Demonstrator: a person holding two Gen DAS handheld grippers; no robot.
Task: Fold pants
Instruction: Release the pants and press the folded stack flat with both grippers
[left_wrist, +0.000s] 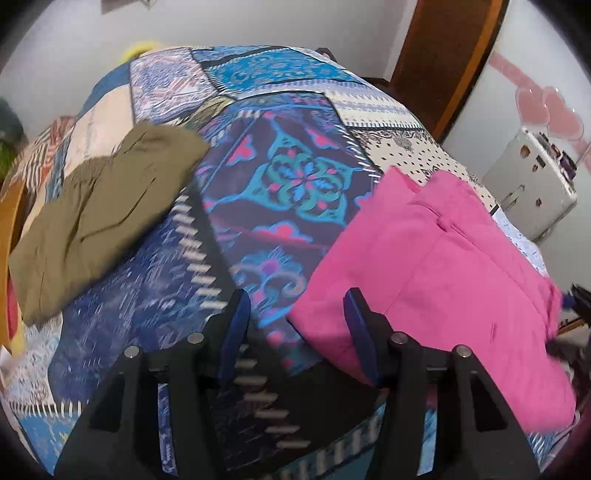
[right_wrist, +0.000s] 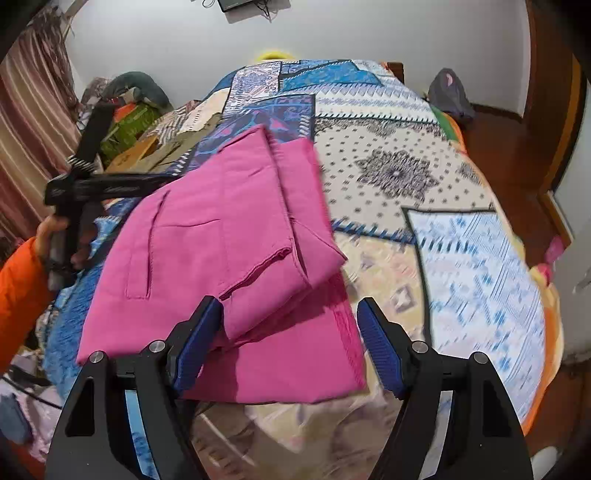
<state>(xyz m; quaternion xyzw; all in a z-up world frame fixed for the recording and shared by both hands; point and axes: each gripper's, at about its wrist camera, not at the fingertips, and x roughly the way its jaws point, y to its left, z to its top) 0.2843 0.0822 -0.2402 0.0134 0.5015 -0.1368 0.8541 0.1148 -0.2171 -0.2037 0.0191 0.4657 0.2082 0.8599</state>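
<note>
Right wrist view: the folded pink cotton pants (right_wrist: 236, 240) lie on a bed covered by a patchwork-print quilt (right_wrist: 406, 177) of blue, cream and purple panels. The cloth is matte and soft, folded into a thick, roughly rectangular stack whose top layer ends in a stitched hem; a seamed pocket outline shows on the left side. The right tool (right_wrist: 290, 339) points steeply down at the near edge of the stack, its ribbed blue pads (right_wrist: 380, 350) spread wide and released, the left pad just over the pink fabric (gripping nothing). At the far left a hand (right_wrist: 55, 236) in an orange sleeve (right_wrist: 18, 295) grips the handle of the left tool (right_wrist: 92, 181).

In the left wrist view the left tool (left_wrist: 295, 317) hangs open over bare quilt, its blue pads apart and empty, the pants (left_wrist: 443, 266) just to its right. A crumpled olive-green garment (left_wrist: 99, 214) lies well apart on the left side of the bed.
</note>
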